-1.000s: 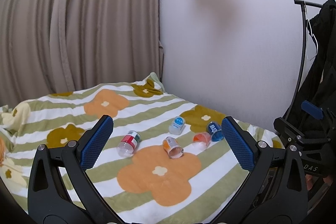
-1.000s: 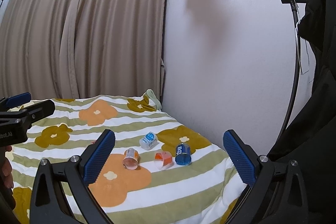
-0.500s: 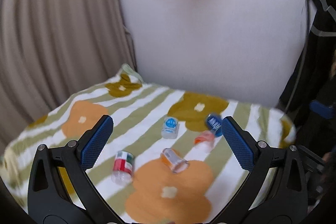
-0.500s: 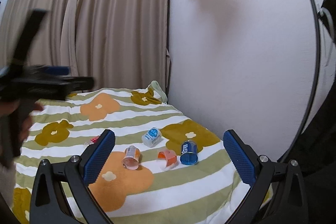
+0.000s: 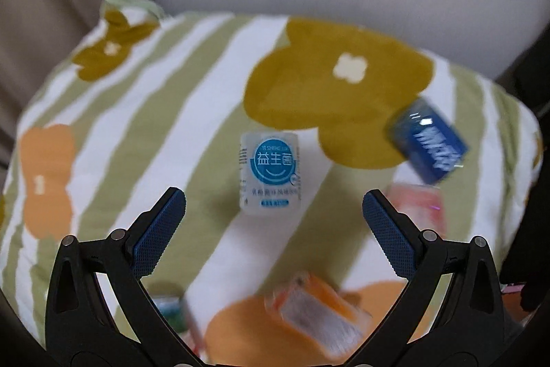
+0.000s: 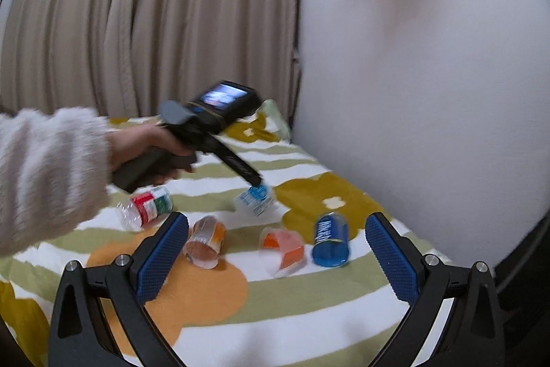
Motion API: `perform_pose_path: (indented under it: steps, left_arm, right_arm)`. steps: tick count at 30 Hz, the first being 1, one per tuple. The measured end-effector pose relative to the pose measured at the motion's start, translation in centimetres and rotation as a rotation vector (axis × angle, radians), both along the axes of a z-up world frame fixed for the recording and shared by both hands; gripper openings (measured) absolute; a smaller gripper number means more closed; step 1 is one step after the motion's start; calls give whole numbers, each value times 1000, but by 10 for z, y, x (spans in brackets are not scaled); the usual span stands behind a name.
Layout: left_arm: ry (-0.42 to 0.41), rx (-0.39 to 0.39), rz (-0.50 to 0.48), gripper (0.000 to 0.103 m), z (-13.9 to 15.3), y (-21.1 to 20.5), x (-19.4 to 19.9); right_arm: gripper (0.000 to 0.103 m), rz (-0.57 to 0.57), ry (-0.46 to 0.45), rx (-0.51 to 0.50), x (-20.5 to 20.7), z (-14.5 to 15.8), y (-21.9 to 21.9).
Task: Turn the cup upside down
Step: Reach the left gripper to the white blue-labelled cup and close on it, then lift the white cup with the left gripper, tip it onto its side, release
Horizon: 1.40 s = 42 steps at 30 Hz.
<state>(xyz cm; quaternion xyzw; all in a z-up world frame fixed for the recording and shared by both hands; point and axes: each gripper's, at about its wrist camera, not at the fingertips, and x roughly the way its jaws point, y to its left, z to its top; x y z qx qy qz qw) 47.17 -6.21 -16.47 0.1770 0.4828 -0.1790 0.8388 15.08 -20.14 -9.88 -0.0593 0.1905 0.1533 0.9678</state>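
Observation:
Several small cups lie on their sides on a flowered blanket point(image 5: 178, 85). A white cup with a blue round label point(image 5: 270, 173) lies straight ahead of my left gripper point(image 5: 273, 212), which is open and empty just short of it. In the right wrist view the same cup point(image 6: 255, 199) sits under the left gripper's tips point(image 6: 256, 184). My right gripper point(image 6: 276, 250) is open and empty, above and nearer than an orange cup point(image 6: 206, 241), a red-orange cup point(image 6: 283, 245) and a blue cup point(image 6: 330, 241).
A red-and-green labelled clear cup point(image 6: 147, 205) lies at the left. A white wall point(image 6: 412, 57) borders the bed on the right and beige curtains point(image 6: 137, 23) hang behind. The blue cup point(image 5: 426, 141) and orange cup point(image 5: 316, 308) flank the left gripper.
My left gripper has moved forward and down to the white blue-labelled cup. The right gripper has shifted only slightly; the left hand and gripper now show in its view.

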Motion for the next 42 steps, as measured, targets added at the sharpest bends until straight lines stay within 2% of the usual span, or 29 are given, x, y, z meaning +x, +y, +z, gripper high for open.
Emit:
perform_pose_path:
  steps: [5, 10, 14, 18, 20, 24, 27, 29, 31, 35, 38, 42]
  left_arm:
    - [83, -2, 6, 101, -43, -1, 31]
    - [126, 23, -2, 87, -68, -3, 44]
    - [159, 17, 4, 58, -75, 0, 48]
    - [160, 2, 13, 57, -70, 4, 44]
    - [135, 3, 16, 57, -58, 6, 38]
    - [76, -23, -5, 57, -11, 14, 3]
    - [28, -32, -55, 57, 34, 22, -42]
    - [9, -13, -124, 58, 58, 27, -81]
    - [12, 34, -185, 58, 71, 32, -122]
    - [86, 65, -228, 58, 58, 42, -189]
    - [153, 89, -250, 58, 23, 42, -230]
    - [194, 122, -259, 58, -23, 42, -252]
  right_arm:
    - [103, 20, 60, -20, 20, -32, 7]
    - [103, 40, 104, -24, 28, -55, 13]
    - [103, 45, 119, -12, 29, -60, 14]
    - [103, 45, 116, -5, 25, -56, 17]
    - [103, 42, 105, -5, 21, -50, 16]
    - [103, 36, 81, 13, 9, -33, 14]
    - [103, 28, 57, 21, -6, -17, 11]
    - [103, 26, 42, 29, -18, -7, 10]
    - [103, 21, 37, 42, -29, 1, 9]
    - [103, 13, 38, 103, -51, 13, 8]
    - [103, 23, 52, 136, -66, 17, 10]
    - [103, 44, 60, 122, -84, 22, 15]
